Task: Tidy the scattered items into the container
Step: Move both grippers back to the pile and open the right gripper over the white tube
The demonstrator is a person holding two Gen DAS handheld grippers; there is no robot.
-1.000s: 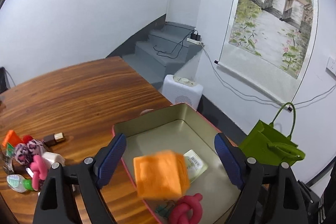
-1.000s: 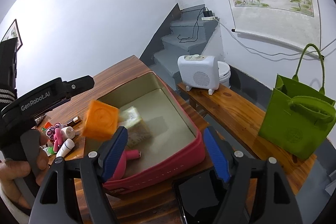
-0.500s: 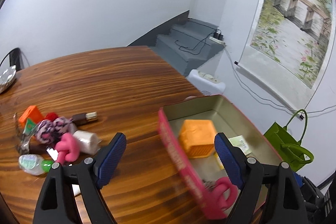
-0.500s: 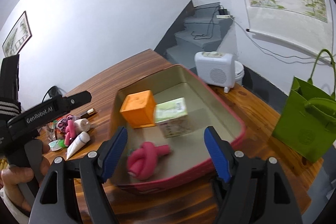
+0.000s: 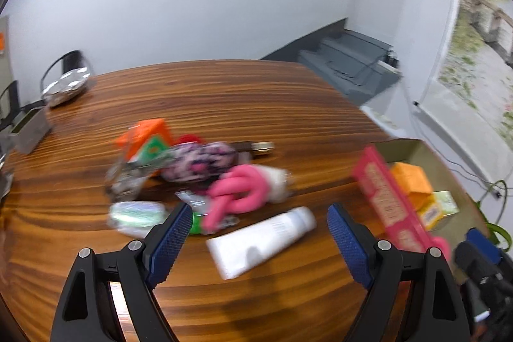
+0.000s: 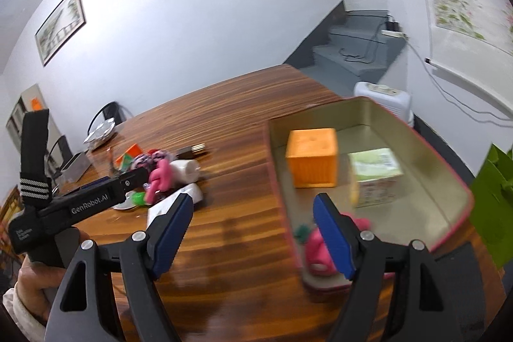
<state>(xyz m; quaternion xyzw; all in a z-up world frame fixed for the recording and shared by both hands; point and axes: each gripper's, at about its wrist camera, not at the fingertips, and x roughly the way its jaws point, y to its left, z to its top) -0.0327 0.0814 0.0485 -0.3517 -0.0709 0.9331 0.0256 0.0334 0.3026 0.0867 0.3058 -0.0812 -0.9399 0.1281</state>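
Both claws empty and spread; pile untouched beside the tin.

Your left gripper (image 5: 256, 233) hangs jaws apart over the white tube (image 5: 261, 241); right gripper (image 6: 253, 228), also apart, straddles the container (image 6: 449, 169) wall. Scattered items lie left of the container. Risk: the tube touches the pink knot toy (image 5: 237, 196), so a hasty pinch may drag both or slip off.

I see white walls (image 6: 192, 5), a framed picture (image 6: 61, 24) on 1, a painted scroll (image 5: 477, 53) on another. Grey steps (image 6: 352, 53) rise behind a wooden table (image 5: 224, 95); a white heater (image 6: 383, 100) stands nearby.
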